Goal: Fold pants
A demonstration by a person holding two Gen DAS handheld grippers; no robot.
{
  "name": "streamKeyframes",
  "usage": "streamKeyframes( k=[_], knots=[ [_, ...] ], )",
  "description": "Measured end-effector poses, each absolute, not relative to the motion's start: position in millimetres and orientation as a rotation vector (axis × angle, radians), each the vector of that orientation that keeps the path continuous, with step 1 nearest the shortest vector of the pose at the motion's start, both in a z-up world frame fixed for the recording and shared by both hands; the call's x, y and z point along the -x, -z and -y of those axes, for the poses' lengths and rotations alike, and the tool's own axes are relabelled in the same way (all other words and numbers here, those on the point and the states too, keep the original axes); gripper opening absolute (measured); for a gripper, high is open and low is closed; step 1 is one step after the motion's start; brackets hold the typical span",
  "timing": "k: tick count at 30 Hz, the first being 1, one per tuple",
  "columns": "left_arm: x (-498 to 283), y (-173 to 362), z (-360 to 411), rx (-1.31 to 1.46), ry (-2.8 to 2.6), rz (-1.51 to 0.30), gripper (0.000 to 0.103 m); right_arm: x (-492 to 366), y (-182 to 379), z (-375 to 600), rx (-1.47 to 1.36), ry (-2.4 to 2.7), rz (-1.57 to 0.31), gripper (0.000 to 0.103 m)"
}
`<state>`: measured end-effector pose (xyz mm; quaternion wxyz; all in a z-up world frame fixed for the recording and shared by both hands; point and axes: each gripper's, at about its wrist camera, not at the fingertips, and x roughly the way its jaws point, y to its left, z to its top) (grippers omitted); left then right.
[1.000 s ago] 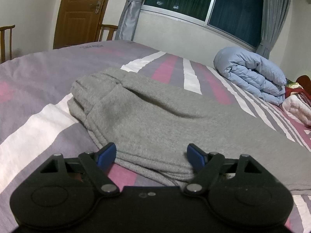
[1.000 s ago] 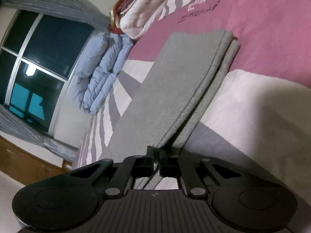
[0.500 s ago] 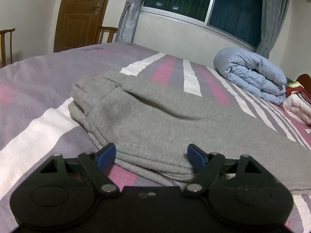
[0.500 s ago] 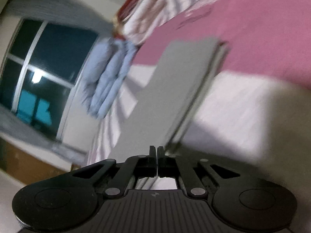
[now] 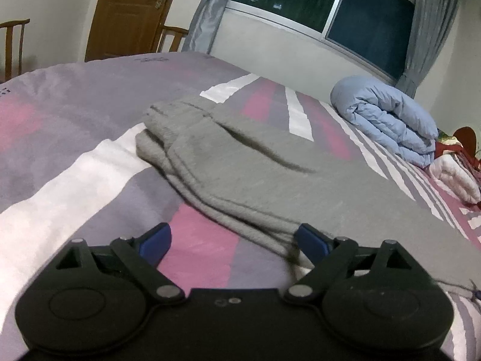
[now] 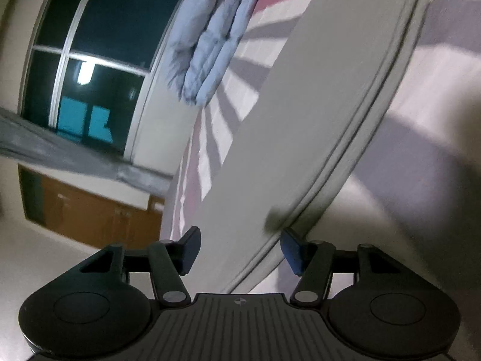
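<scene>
Where the left wrist view looks along its fingers, the entries run as follows. Left claw (image 5: 231, 242): black body, blue pads, jaws spread wide and just opened further, nothing pressed between them; bedspread shows in most of the gap, and the right-hand pad sits at the near edge of the pants. Pants (image 5: 270, 177): grey knit, folded lengthwise in stacked layers, lying flat on the bed (image 5: 75, 114), waistband end toward the far left, legs running off to the right. Bed: spread in mauve, pink and white stripes. Duvet (image 5: 387, 120): pale blue, rolled, at the far right of the bed, well apart from the pants. Blanket (image 5: 457, 177): white, folded, beside the duvet at the right edge. Window (image 5: 330, 6): dark panes, grey curtains (image 5: 207, 9) either side. Door (image 5: 132, 12): brown wood, far left, with a wooden chair (image 5: 173, 37) near it.

Right wrist view, rolled sideways and partly blurred. Right claw (image 6: 240, 251): black, jaws apart, just opened from a closed state; the layered edge of the pants (image 6: 300, 126) runs between the pads, neither pad pressing on it. Pants: long grey strip rising diagonally across the bed (image 6: 427, 96). Duvet (image 6: 207, 48): blue, top centre. Window (image 6: 90, 69): left, with a lamp's reflection. Cabinet (image 6: 99, 213): brown, below the window in this rolled view.
</scene>
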<state>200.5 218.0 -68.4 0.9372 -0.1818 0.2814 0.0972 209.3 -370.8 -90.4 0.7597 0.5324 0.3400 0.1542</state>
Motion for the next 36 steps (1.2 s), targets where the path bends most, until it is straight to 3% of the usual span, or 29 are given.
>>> streamKeyframes(
  k=[5,10,19,20,21,30,36],
  knots=[
    [-201.0,69.5,-218.1,0.333,-0.174,-0.585,0.085,-219.9,97.0,348.9,-1.164,-0.351,-0.775,0.044],
    [-202.8,71.1,-220.0,0.331,-0.167,-0.583,0.086,-230.5,108.2,338.3,-1.163,-0.322,-0.806,0.023],
    [-205.3,72.3,-220.4,0.321,-0.161,-0.589,0.086,-234.3,118.3,334.1,-1.196,-0.29,-0.809,0.02],
    [-205.5,72.3,-220.4,0.321,-0.16,-0.589,0.086,-234.7,116.9,333.3,-1.172,-0.278,-0.816,0.008],
    [-205.5,72.4,-220.4,0.32,-0.16,-0.59,0.087,-232.0,116.4,333.2,-1.155,-0.271,-0.823,0.006],
    [-207.2,74.3,-217.9,0.297,-0.157,-0.601,0.087,-214.2,101.3,334.8,-1.125,-0.304,-0.785,0.006],
    [-207.4,74.5,-217.4,0.298,-0.155,-0.602,0.087,-218.5,119.8,331.9,-1.105,-0.276,-0.827,0.004]
  ],
)
